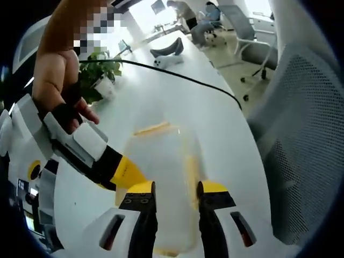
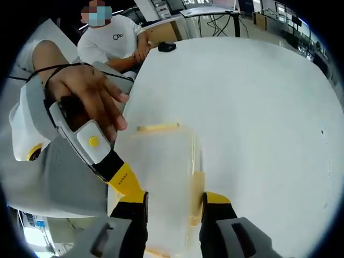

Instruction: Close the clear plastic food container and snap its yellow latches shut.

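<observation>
1. The white table [image 1: 215, 123] [image 2: 258, 107] bears the clear container [image 1: 161, 156] [image 2: 161, 161], which lies near the table's edge.
2. A grey mesh chair [image 1: 301, 134] stands off the table, well apart from the container on its right in the left gripper view.
3. A seated person [image 2: 115, 43] in a white shirt rests their arms on the table well beyond the container's far end in the right gripper view.
4. The container itself is cloudy. Its lid seems to be on, though the blur hides whether the lid sits fully down.
5. The left gripper [image 1: 176, 188] has its fingers apart, one over each long side of the container. I cannot tell if they touch it.
6. The right gripper [image 2: 174, 198] stands the same way, its fingers spread across the container's near end.
7. Each view shows a hand [image 1: 56, 80] [image 2: 88, 88] holding the other gripper, whose yellow-and-black tip reaches the container's left side.
8. A potted plant [image 1: 99, 75] stands on the table, beyond the container's far left corner.
9. One yellow latch [image 1: 153, 128] [image 2: 157, 127] lies along the container's far end.
10. A second latch [image 1: 191, 172] [image 2: 198, 188] runs along its right side.
11. A black cable [image 1: 177, 75] crosses the table beyond the container.
</observation>
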### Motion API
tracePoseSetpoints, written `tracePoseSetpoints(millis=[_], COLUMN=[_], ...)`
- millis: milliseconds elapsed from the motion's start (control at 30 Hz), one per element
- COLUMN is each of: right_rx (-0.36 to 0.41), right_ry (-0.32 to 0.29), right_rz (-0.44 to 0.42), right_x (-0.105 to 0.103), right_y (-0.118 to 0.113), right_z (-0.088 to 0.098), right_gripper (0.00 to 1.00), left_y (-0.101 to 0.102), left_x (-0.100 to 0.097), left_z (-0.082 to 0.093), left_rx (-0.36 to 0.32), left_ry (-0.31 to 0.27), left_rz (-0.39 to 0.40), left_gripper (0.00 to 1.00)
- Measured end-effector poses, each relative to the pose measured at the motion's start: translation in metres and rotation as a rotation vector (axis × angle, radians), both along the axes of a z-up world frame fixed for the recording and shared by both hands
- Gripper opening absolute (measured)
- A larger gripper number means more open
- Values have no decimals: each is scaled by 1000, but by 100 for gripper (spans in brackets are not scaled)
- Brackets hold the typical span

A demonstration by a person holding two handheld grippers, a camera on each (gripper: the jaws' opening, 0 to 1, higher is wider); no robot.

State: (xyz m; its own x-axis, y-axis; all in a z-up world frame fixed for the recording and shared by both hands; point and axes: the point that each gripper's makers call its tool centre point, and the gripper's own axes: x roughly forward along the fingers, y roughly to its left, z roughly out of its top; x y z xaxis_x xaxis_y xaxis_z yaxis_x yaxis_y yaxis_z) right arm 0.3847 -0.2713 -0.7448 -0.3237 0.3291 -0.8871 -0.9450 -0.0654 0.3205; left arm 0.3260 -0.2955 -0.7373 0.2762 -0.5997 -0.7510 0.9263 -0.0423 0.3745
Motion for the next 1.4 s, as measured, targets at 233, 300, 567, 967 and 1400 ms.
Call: tracePoseSetpoints(millis=[233,300,567,967,1400], right_rx=[-20,-16,4,1,33], right_ry=[30,31,25,4,-99], right_rz=[16,10,-11,-78,-67], right_x=[-1,1,2,3,1], right_y=[10,6,-2,-9,-7], right_z=[4,3,3,3,8], right_gripper=[32,33,34,36,33], left_y=[0,-1,0,-2,1], left_x=[0,-2,-2,-1,-3], left_z=[2,1,0,5,8], left_rx=[-15,0,4,-62,-95], left_ry=[13,2,3,76,167], left_rz=[1,-8,-15,41,92], left_gripper=[25,25,27,28,38])
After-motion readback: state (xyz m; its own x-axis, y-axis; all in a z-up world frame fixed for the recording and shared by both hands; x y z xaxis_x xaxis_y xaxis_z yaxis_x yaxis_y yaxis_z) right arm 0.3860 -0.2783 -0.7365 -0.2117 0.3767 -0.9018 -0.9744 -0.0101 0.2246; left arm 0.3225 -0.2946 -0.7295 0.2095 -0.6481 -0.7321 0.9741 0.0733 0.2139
